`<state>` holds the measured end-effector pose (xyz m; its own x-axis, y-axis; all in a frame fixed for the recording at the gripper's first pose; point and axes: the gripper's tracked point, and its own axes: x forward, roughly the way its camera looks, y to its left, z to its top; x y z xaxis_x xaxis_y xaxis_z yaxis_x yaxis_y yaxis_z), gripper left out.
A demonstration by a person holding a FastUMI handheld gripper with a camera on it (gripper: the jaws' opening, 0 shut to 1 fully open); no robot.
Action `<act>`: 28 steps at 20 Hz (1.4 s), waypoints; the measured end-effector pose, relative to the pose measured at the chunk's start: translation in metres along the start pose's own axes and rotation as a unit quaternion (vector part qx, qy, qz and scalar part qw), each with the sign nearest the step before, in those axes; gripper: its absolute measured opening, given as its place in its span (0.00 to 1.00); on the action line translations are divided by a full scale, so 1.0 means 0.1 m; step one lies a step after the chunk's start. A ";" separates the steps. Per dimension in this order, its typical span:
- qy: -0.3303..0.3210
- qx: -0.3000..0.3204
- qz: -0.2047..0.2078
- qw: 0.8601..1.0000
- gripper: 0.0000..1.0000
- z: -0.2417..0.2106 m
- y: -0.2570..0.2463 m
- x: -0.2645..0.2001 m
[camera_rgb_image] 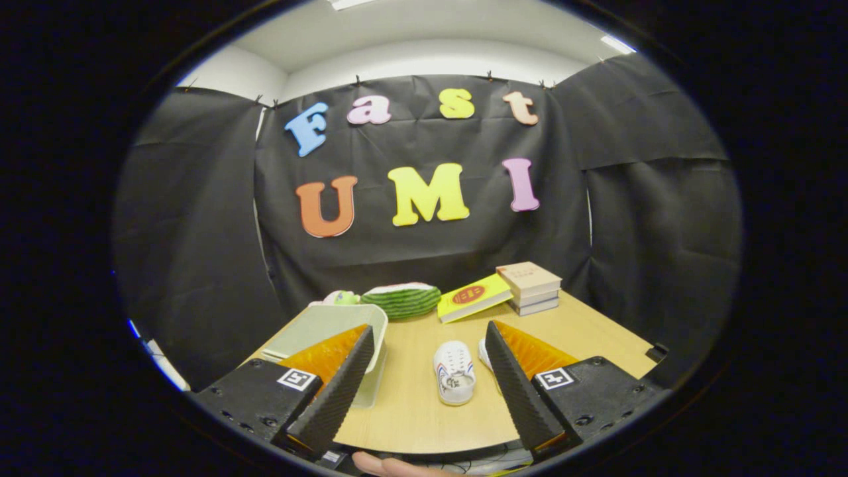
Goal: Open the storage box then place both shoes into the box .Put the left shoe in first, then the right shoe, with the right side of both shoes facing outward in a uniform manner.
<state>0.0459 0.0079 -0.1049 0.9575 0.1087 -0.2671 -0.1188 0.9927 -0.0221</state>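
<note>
Your fingers are hanging spread wide above the surface, gripping nothing.
One white shoe is lying between them; the second shoe is peeking out beside the right finger; the storage box, lid closed, is sitting behind the left finger; a watermelon toy and stacked books are resting beyond.

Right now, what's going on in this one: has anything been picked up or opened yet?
Nothing yet. The handheld gripper hovers open above the wooden table, holding nothing. The storage box lies behind the left finger with its lid apparently still on. One white shoe lies on the table between the fingers; the second shoe peeks out from behind the right finger. Books and plush toys sit at the far edge.
</note>
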 end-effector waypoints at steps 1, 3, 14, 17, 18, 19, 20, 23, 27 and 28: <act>0.012 0.001 0.009 1.000 1.00 -0.08 0.01 0.09; 0.045 0.013 0.041 0.998 1.00 -0.27 0.13 0.29; 0.276 0.180 0.238 0.914 1.00 -1.08 0.61 1.55; 0.288 0.291 0.290 0.865 0.99 -0.99 0.73 1.88; 0.296 0.312 0.295 0.854 0.98 -1.00 0.74 2.02; 0.310 0.323 0.306 0.840 0.98 -1.04 0.77 2.10; 0.323 0.334 0.317 0.827 0.98 -1.05 0.82 2.18; 0.352 0.363 0.337 0.794 0.92 -1.10 0.91 2.35; 0.368 0.388 0.388 0.751 0.85 -1.05 1.06 2.36; 0.367 0.407 0.419 0.724 0.83 -0.95 1.13 2.26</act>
<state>0.2243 0.1393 -0.2598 0.2058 0.9297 -0.3054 -0.0969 0.3299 0.9390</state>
